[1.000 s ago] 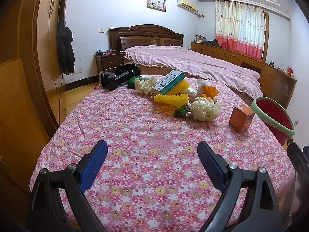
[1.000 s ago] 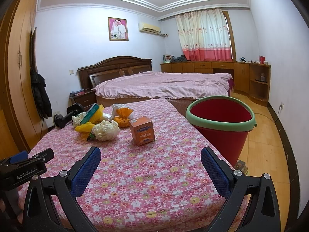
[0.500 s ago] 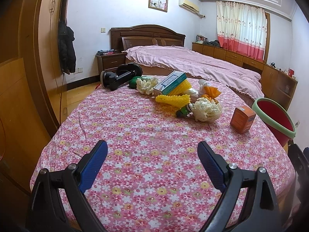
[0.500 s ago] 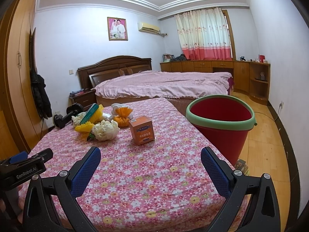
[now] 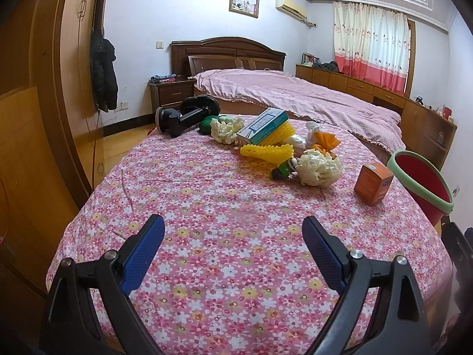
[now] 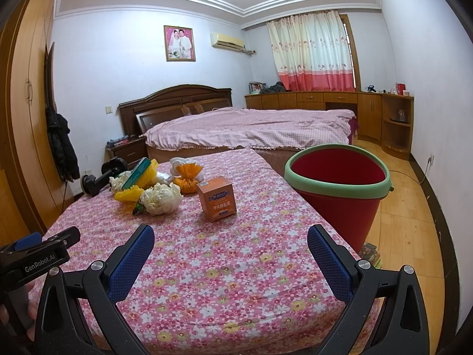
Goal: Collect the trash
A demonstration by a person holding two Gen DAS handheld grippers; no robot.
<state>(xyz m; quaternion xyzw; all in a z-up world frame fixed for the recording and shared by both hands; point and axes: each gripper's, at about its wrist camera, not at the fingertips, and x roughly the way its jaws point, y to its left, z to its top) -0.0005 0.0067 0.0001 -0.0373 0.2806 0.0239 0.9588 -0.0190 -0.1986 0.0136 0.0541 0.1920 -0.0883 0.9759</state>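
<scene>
Over the near table (image 5: pixel 207 207), both grippers' fingers (image 5: pixel 142 251) (image 6: pixel 130 263) stay wide and empty; nothing has shifted, trash (image 6: pixel 161 198) untouched, bucket (image 6: pixel 337 177) waiting.

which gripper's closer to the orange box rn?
Right. The right gripper hovers open just short of the orange box, nearly in line. The left gripper is open too, farther off, with the box ahead to its right.

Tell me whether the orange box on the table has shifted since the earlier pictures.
No. The orange box stands in the same spot on the flowered tablecloth, still right of the white crumpled bag and left of the red bin.
</scene>
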